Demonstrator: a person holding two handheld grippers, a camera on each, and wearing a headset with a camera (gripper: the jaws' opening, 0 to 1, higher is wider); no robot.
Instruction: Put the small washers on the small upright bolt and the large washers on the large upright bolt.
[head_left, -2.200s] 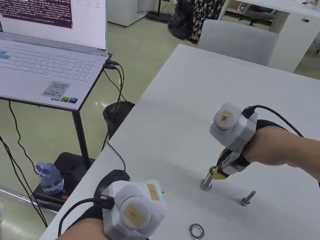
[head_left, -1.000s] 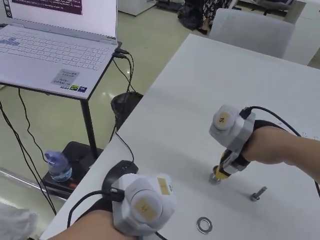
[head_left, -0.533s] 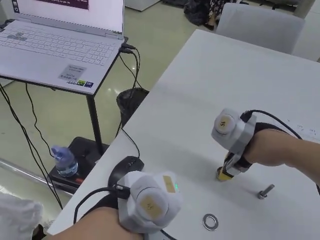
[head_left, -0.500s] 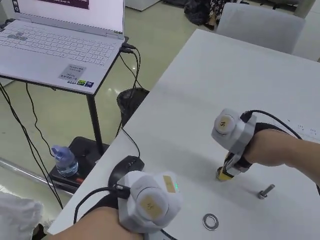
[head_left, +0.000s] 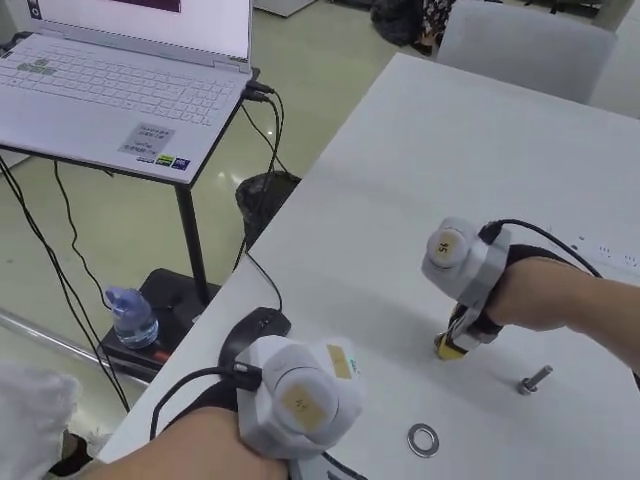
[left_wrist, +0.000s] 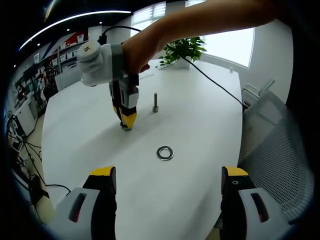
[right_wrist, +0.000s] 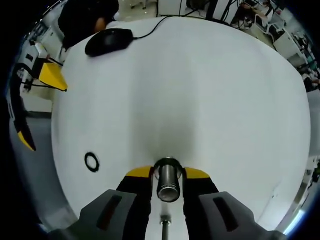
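Sunk lower than earlier, with right gripper (head_left: 449, 348) clamped on large grey steel bolt (right_wrist: 169, 186). Left gripper (left_wrist: 168, 171) spread wide, empty. Steadying step, probably; next, picking up flat silver ring washer (left_wrist: 164, 152).

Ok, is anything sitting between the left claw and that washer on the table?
Nothing visible. Bare table lies between the open left claw and the washer. The right claw, clamped on a bolt, stands beyond the washer, out of the path.

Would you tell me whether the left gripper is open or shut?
Open: in its own view the left gripper has its jaws wide apart with nothing held between them.
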